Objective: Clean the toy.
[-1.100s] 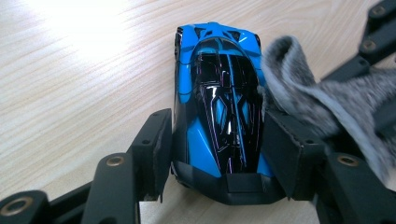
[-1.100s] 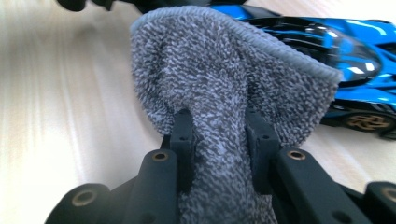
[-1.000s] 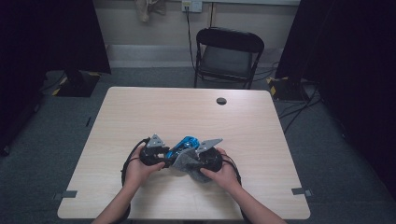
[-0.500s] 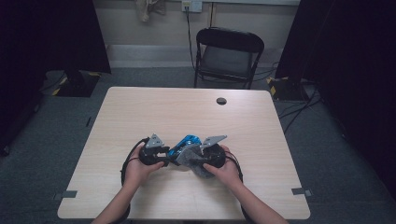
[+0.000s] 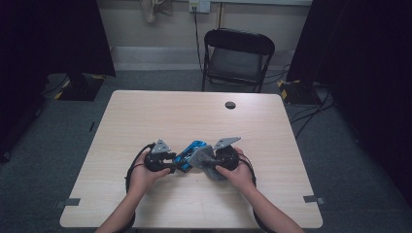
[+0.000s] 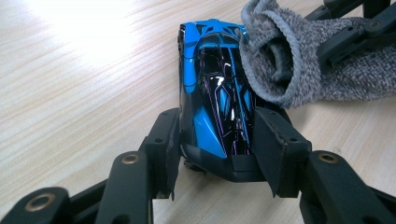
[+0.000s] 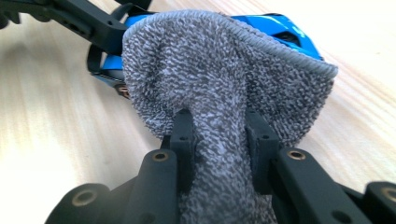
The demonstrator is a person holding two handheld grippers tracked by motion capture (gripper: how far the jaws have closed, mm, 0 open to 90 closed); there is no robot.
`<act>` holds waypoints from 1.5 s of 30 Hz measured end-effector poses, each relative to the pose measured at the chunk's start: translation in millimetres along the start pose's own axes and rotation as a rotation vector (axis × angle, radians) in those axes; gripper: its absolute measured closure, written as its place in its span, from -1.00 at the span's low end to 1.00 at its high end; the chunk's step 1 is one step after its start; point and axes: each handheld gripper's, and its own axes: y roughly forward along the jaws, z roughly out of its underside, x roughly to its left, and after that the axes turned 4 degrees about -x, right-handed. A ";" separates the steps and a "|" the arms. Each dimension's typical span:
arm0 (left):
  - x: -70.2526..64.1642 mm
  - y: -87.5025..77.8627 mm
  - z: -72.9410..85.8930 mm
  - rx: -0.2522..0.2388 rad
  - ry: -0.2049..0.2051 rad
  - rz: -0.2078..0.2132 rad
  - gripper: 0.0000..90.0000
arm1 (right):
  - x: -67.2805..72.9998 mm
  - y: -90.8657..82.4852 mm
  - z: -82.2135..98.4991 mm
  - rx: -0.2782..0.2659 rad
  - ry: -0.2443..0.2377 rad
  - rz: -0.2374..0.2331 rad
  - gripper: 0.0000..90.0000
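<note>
A shiny blue and black toy car point(image 5: 190, 151) lies on the light wooden table point(image 5: 145, 111), in front of the person. My left gripper point(image 5: 177, 162) grips the car's near end; its jaws have just been closing, and the pads point(image 6: 168, 140) press on both sides of the car point(image 6: 215, 93). My right gripper point(image 5: 210, 164) is shut on a grey knitted cloth point(image 5: 204, 158). In the right gripper view the cloth point(image 7: 219, 70) is bunched between my jaws and drapes over the car point(image 7: 289, 28). The cloth's edge point(image 6: 289, 60) rests on the car's far right side.
A small black round disc point(image 5: 230, 105) lies near the table's far edge. A black folding chair point(image 5: 238, 53) stands behind the table. Grey tape marks point(image 5: 68, 202) sit at the near corners. Cables trail on the floor at the right.
The right gripper has shifted slightly to the right and away with the cloth, dragging it over the car. The left hand and the car have stayed where they were.
</note>
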 end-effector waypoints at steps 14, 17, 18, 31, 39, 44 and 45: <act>0.1 -1.3 0.2 0.006 -0.001 0.002 0.17 | -30.0 -7.4 1.0 -0.004 0.065 0.090 0.55; -0.1 -1.4 0.3 0.006 -0.003 0.003 0.17 | -31.5 -5.8 -0.6 -0.001 0.063 0.099 0.55; -0.1 -1.4 0.3 0.007 -0.003 0.003 0.17 | -31.9 -5.2 -1.1 0.001 0.062 0.101 0.55; 1.6 -1.6 0.3 0.006 0.002 0.001 0.17 | -25.3 -18.3 -1.2 -0.019 0.047 0.090 0.55; 1.1 -1.3 1.1 0.001 -0.013 0.007 0.17 | 11.9 -21.9 4.0 0.015 -0.026 -0.019 0.46; 1.0 -1.7 1.5 0.001 -0.014 0.006 0.17 | 21.7 -16.0 9.3 0.024 -0.024 -0.010 0.18; 1.1 -1.6 1.5 0.001 -0.015 0.006 0.17 | 22.3 -15.7 8.8 0.019 -0.012 -0.007 0.06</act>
